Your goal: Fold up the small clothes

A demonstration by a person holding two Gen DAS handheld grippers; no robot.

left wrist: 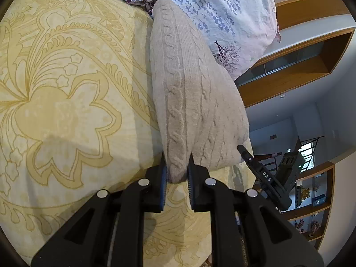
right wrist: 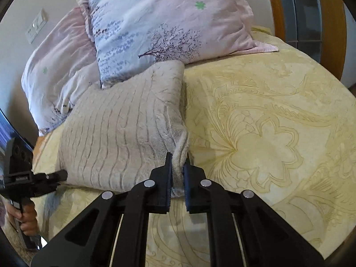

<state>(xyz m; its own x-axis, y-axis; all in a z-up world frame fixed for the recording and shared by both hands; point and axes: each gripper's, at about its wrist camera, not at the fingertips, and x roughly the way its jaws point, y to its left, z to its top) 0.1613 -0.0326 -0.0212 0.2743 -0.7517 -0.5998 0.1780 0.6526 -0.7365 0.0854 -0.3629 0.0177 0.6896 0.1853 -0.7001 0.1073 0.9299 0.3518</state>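
Both tools were clamped on the sweater (right wrist: 124, 131): left tool (left wrist: 177, 173) and right tool (right wrist: 178, 166), over the bed (right wrist: 267, 133).

Yellow floral bedspread (right wrist: 278, 122) (paisley print) carrying folded beige knit sweater (right wrist: 124, 129), pink-blue pillows (right wrist: 169, 22) at head.
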